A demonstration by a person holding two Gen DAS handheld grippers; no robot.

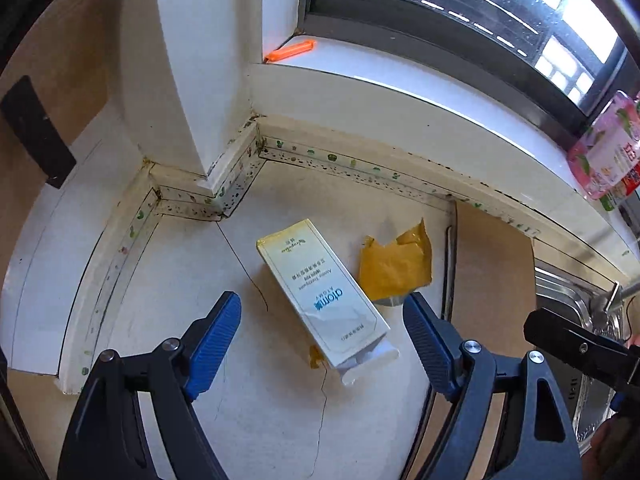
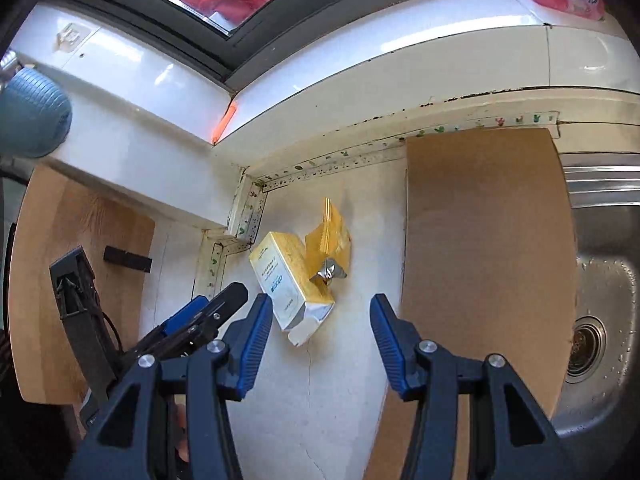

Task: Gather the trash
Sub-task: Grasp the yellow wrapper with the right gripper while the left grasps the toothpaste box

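Observation:
A white and yellow carton [image 1: 320, 296] [image 2: 288, 280] lies flat on the white counter [image 1: 180, 280], its torn end towards me. Beside it, on the right, lies a crumpled yellow wrapper [image 1: 396, 268] [image 2: 332, 240] with a foil scrap at its near edge. A small yellow scrap [image 1: 315, 356] sits by the carton's torn end. My left gripper [image 1: 322, 300] hovers open above the carton, one finger on either side of it and neither touching. My right gripper [image 2: 320, 300] is open just short of the carton and wrapper, with nothing in it.
A brown board [image 2: 480, 240] covers the counter to the right, and a steel sink [image 2: 600, 280] lies beyond it. An orange clip [image 1: 290, 50] and a pink packet [image 1: 604, 152] rest on the window sill. The wall corner juts in at the left. A wooden board [image 2: 80, 240] lies far left.

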